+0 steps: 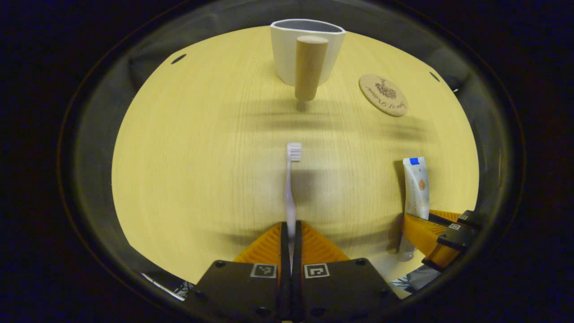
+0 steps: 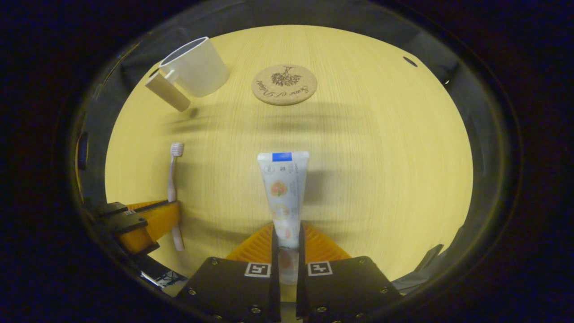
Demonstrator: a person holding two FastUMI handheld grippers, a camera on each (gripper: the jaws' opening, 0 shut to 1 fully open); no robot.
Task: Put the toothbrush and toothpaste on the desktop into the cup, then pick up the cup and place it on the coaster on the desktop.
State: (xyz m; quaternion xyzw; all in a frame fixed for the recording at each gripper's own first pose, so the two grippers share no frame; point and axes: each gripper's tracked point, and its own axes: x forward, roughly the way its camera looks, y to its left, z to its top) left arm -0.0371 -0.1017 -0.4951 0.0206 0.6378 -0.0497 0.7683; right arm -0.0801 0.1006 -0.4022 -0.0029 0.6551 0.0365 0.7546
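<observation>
1. Here the toothbrush (image 1: 291, 188) is clamped between the fingers of the left gripper (image 1: 291, 233), its handle pinched between them and its bristled head pointing away towards the cup; in the right gripper view the same toothbrush (image 2: 172, 184) shows at the left, held by that other gripper (image 2: 154, 220).
2. The toothpaste (image 2: 283, 197) is gripped by the right gripper (image 2: 287, 237), both fingers pressing on the lower part of the tube, the flat crimped end with its blue patch pointing forward; the cap end sits back between the fingers. In the left gripper view the tube (image 1: 416, 188) appears at the right, in the right gripper (image 1: 430, 229).
3. Whether brush and tube are lifted off the bench or lying on it, I cannot tell for certain; each casts a shadow just beside itself.
4. The cup (image 1: 307, 49), white with a pale wooden handle (image 1: 309, 67), stands upright at the far side of the bench (image 1: 202, 157), well apart from both held things.
5. The coaster (image 2: 284, 84), a round cork disc with a dark printed motif, lies flat near the cup, just to one side of it and not touching.
6. The bench top is pale wood grain with a dark rim round it.
</observation>
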